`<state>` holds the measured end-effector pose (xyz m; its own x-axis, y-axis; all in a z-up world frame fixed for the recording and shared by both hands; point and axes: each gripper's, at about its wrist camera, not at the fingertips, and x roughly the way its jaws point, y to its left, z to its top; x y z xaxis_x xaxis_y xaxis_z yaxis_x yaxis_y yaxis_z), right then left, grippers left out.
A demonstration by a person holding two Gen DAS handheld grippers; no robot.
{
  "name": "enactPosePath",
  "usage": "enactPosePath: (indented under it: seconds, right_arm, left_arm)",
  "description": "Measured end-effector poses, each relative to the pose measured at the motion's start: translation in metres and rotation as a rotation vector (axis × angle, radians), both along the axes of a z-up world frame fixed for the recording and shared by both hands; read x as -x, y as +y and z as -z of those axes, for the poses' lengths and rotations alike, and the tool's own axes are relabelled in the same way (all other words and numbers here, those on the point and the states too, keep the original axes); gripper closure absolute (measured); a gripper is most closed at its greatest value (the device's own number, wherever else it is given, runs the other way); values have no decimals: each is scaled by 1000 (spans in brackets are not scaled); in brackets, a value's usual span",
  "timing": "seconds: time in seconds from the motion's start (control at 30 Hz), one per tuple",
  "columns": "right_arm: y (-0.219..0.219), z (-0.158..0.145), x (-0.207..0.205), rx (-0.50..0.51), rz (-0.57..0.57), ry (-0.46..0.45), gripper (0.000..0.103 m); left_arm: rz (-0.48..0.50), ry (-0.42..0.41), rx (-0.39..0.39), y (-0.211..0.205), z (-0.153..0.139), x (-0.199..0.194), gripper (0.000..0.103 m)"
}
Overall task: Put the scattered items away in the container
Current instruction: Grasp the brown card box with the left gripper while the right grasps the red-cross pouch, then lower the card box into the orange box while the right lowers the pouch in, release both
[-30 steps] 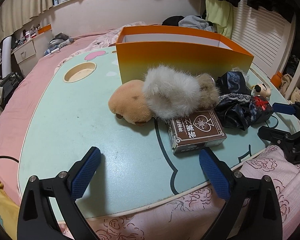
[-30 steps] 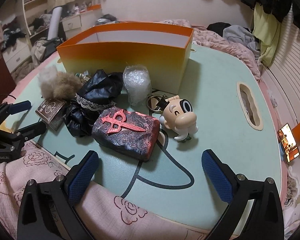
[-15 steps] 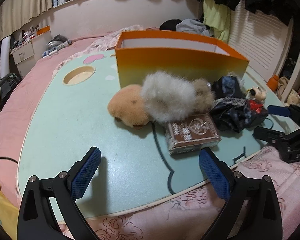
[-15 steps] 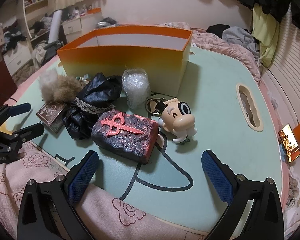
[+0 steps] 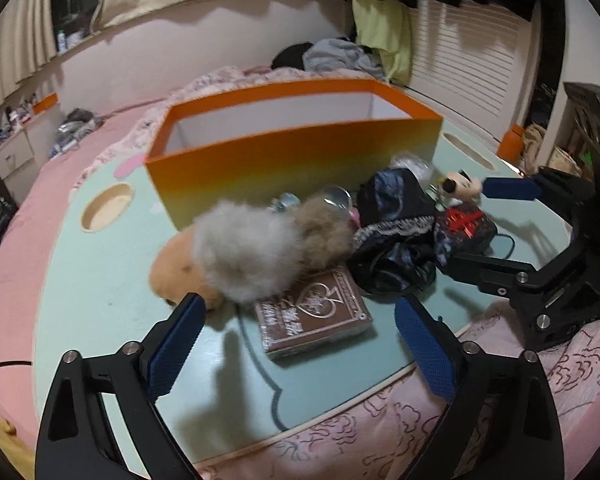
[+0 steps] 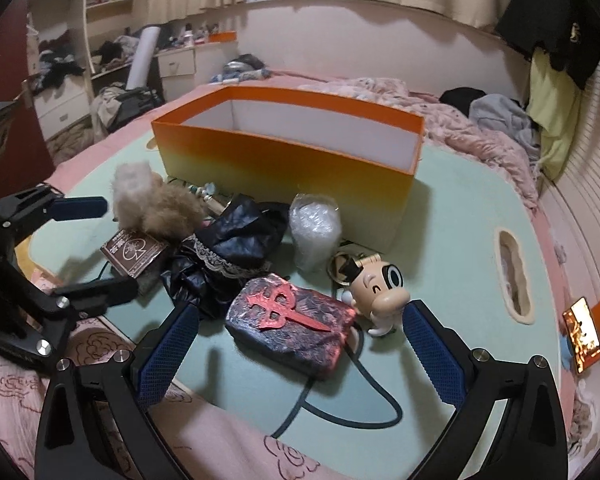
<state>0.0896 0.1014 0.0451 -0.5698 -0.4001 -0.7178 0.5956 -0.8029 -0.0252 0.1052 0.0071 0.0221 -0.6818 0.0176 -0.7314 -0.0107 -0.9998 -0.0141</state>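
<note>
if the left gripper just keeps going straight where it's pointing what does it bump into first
Probably the brown card box, lying flat between and just beyond the closing left gripper fingers; the fluffy grey plush sits right behind it.

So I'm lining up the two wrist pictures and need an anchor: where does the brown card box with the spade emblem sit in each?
Left wrist view: the brown card box lies low at centre, between the left gripper's fingers, which are closing without touching it.
Right wrist view: it is at mid-left, beside the black cloth bundle.
Shared landmark: the orange box stands behind it.
</note>
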Motion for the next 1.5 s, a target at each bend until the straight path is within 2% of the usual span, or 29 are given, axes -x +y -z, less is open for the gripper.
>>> enactPosePath:
  seconds: [0.03,0.1,0.17,0.23,0.4,0.67,0.93,1.13,1.33,1.5]
  right_arm:
    - [1,2,1,1,-5,-10,3]
    - [0,3,0,6,-15,-13,15]
    - [-2,3,-4,13,-36,-14,31]
    - [-3,4,-9,14,-58,-13,35]
    - [-2,2,-15,30,-65,7,35]
    - [14,-14,-29,108,-42,80,35]
    - [16,-23,-32,108,-33,115,35]
    - [24,-32,-31,149,-24,116,35]
    - [23,-39,-30,165,-28,123,35]
    - [18,-51,-18,191,-26,129,35]
  left_arm:
    - [3,-12,-9,-1,2,2,18]
    - [10,-30,-21,-1,5,4,38]
    - [18,-30,-25,-1,5,5,40]
    - [19,-19,-22,-1,5,3,40]
    - [16,19,-23,-2,-1,-7,41]
    - [13,71,-76,-12,-16,-27,41]
    - [15,108,-50,-8,-22,-31,41]
    - [25,165,-26,-5,-32,-37,41]
    - [27,171,-22,-4,-37,-33,41]
    - [37,214,-26,-6,-52,-19,41]
